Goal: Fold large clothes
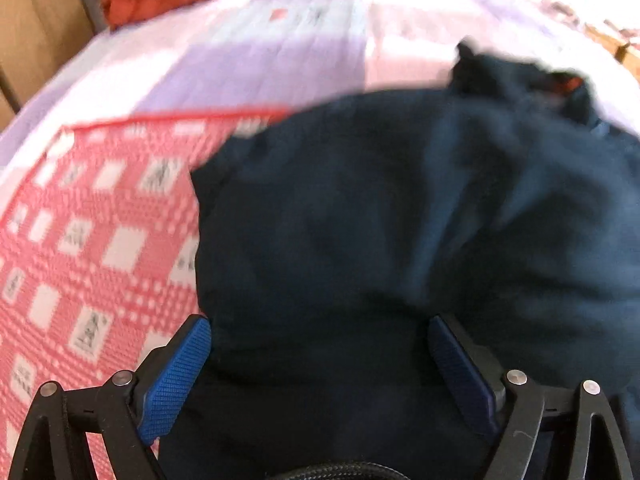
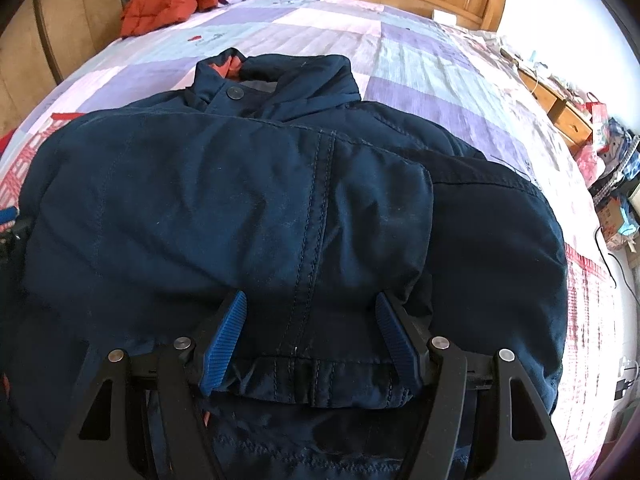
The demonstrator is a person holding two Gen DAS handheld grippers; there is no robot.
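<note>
Lying across the patchwork-quilted bed (image 2: 400,52), the dark navy padded jacket (image 2: 240,200) is pointing its collar far. Your right gripper (image 2: 312,316) is straddling its folded sleeve cuff, jaws apart; whether the pads press, I cannot tell. Your left gripper (image 1: 320,344) is gaping wide above the fabric.

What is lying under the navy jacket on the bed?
The navy jacket lies on a red-and-white checked cloth, which shows at its left side, over the purple patchwork bedspread beyond the collar. Whatever sits directly beneath the jacket's body is covered.
</note>
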